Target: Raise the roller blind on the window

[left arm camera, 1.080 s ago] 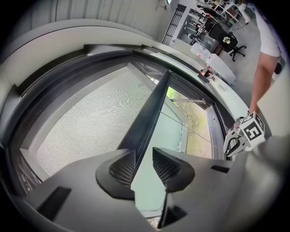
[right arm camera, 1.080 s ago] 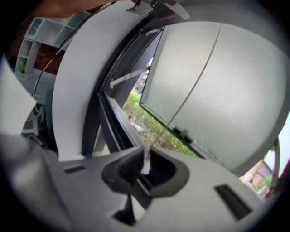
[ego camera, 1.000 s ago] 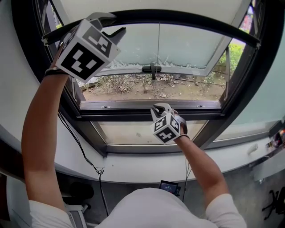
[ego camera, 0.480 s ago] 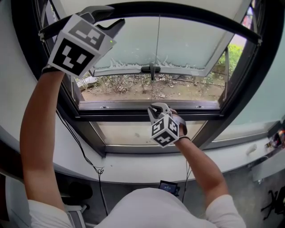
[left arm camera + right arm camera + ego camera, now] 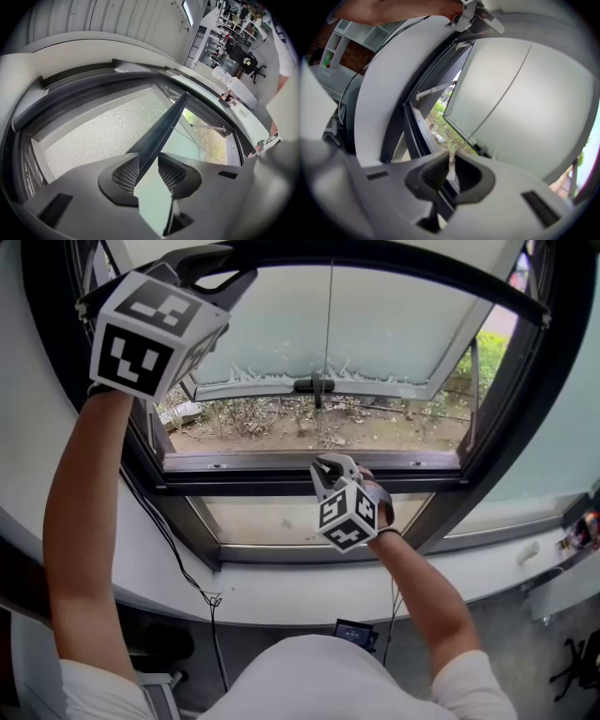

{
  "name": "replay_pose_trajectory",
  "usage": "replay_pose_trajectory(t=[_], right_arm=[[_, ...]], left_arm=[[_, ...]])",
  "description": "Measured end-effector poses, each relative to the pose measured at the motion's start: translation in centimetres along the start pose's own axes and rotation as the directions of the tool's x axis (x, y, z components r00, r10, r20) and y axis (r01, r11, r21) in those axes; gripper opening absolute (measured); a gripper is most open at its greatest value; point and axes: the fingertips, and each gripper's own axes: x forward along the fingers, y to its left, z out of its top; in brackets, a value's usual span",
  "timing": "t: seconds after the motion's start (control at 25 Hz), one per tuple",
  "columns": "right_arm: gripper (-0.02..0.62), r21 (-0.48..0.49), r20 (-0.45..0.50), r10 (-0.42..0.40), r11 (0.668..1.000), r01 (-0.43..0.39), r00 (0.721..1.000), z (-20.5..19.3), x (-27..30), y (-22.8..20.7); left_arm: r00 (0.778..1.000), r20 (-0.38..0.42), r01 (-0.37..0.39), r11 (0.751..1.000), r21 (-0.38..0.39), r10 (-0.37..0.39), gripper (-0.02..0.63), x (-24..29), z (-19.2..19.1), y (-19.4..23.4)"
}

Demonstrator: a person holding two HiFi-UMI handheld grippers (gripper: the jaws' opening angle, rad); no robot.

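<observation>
The roller blind's dark bottom bar (image 5: 394, 268) arcs across the top of the head view. My left gripper (image 5: 225, 268) is raised at the upper left and is shut on that bar. In the left gripper view the bar (image 5: 164, 126) runs between the pads of the left gripper (image 5: 149, 171), with the blind's mesh fabric (image 5: 103, 126) to its left. A thin pull cord (image 5: 329, 352) hangs down the middle of the window. My right gripper (image 5: 330, 465) is shut on its lower end in front of the window frame. The cord's pale end (image 5: 451, 161) sits pinched between the right gripper's (image 5: 451, 174) pads.
The frosted window sash (image 5: 375, 334) is tilted open outward, with its handle (image 5: 314, 385) at the bottom edge. Bare ground and shrubs lie outside. A white sill (image 5: 281, 592) runs below the frame. A black cable (image 5: 178, 568) hangs down the wall at the left.
My left gripper has risen with the blind's bottom bar, which now sits higher in the head view. The right gripper has shifted slightly up and left, still on the cord.
</observation>
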Motion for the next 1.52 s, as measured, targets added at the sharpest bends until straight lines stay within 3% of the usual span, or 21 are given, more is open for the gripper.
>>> replay_pose_trajectory(t=[0.36, 0.68, 0.8, 1.0, 1.52], right_arm=[[0.049, 0.018, 0.072, -0.025, 1.0, 0.024, 0.997, 3.3, -1.9, -1.8], [0.049, 0.003, 0.081, -0.057, 0.998, 0.057, 0.995, 3.5, -2.8, -1.7], [0.049, 0.016, 0.083, -0.062, 0.998, 0.061, 0.995, 3.5, -3.1, -1.8], [0.049, 0.032, 0.088, -0.068, 0.997, 0.065, 0.994, 3.5, -3.7, -1.7], [0.049, 0.053, 0.12, -0.101, 0.994, 0.096, 0.988, 4.8, -5.6, -2.4]], left_arm=[[0.999, 0.024, 0.035, 0.998, -0.047, -0.034, 0.124, -1.0, -0.3, -1.4], [0.996, 0.058, 0.079, 0.975, -0.206, -0.068, 0.124, -2.4, -2.2, -3.6], [0.994, 0.071, 0.099, 0.95, -0.297, -0.082, 0.124, -2.9, -3.7, -5.0], [0.991, 0.105, 0.12, 0.884, -0.452, -0.081, 0.124, -4.0, -5.7, -6.6], [0.984, 0.157, 0.163, 0.765, -0.623, -0.082, 0.124, -8.2, -8.1, -13.7]])
